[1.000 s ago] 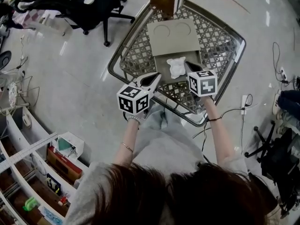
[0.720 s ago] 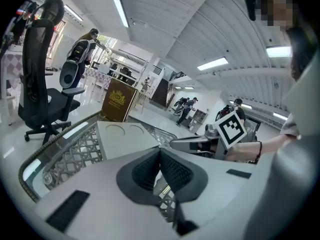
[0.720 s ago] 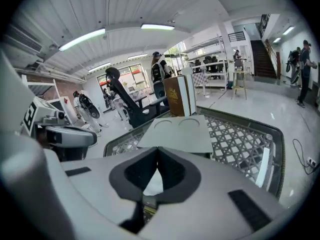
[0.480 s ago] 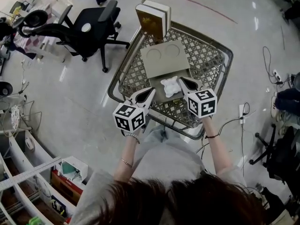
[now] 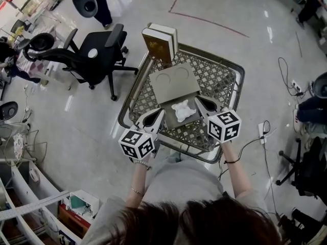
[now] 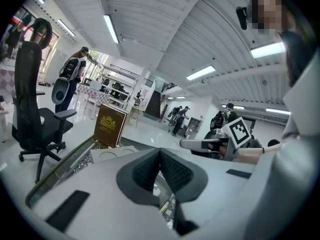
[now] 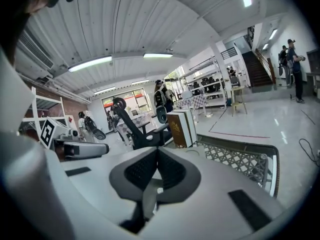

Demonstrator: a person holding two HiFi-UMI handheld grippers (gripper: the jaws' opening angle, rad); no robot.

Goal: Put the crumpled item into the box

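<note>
Since a second ago the left gripper (image 5: 161, 112) has lifted clear of the wire cart (image 5: 225, 75) – jaws clenched, nothing between them. The crumpled white item (image 5: 183, 110) stays on the near part of the flat grey box (image 5: 173, 83) inside the cart, between the two gripper tips. The right gripper (image 5: 197, 101) has risen too – closed, empty. A brown case (image 5: 156, 44) stands upright at the cart's far-left rim.
</note>
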